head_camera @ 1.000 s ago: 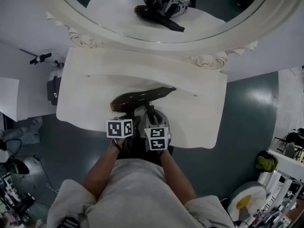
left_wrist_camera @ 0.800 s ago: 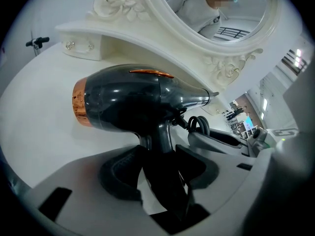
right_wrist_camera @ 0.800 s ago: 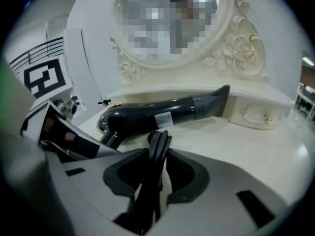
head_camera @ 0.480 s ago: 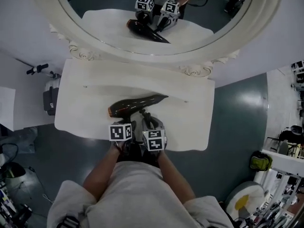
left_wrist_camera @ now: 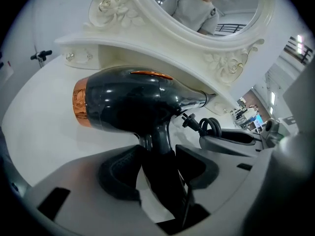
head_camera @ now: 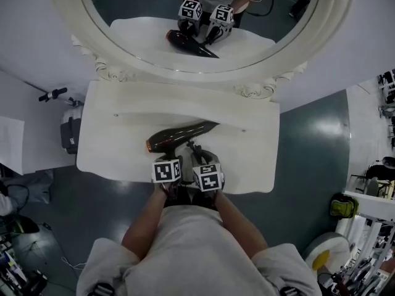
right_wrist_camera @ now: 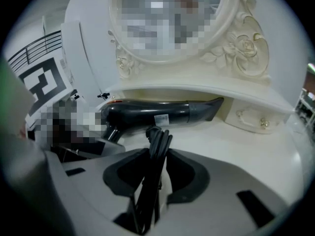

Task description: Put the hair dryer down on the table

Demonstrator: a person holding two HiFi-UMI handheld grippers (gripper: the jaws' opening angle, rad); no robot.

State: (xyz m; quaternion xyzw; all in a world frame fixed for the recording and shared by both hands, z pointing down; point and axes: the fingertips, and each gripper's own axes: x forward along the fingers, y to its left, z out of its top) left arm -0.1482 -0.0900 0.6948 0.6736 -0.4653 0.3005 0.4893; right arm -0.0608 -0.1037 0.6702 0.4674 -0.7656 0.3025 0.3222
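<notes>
A black hair dryer (head_camera: 180,135) with a copper rear ring lies crosswise low over the white dressing table (head_camera: 111,134); whether it touches the top I cannot tell. In the left gripper view its body (left_wrist_camera: 128,100) fills the middle, and my left gripper (left_wrist_camera: 158,159) is shut on its handle. My right gripper (right_wrist_camera: 156,163) is shut on the dryer's bundled black cord (right_wrist_camera: 157,141), just in front of the barrel (right_wrist_camera: 162,113). Both grippers, left (head_camera: 174,157) and right (head_camera: 197,156), sit side by side at the table's front edge.
A large oval mirror (head_camera: 148,36) in an ornate white frame rises behind the table and reflects the dryer and both grippers. A small drawer with knobs (right_wrist_camera: 251,118) sits under the frame. Grey floor surrounds the table, with equipment at the left and right edges.
The head view has shifted a little. The dryer and both grippers hold nearly the same place over the front of the table, and both grips are unchanged.
</notes>
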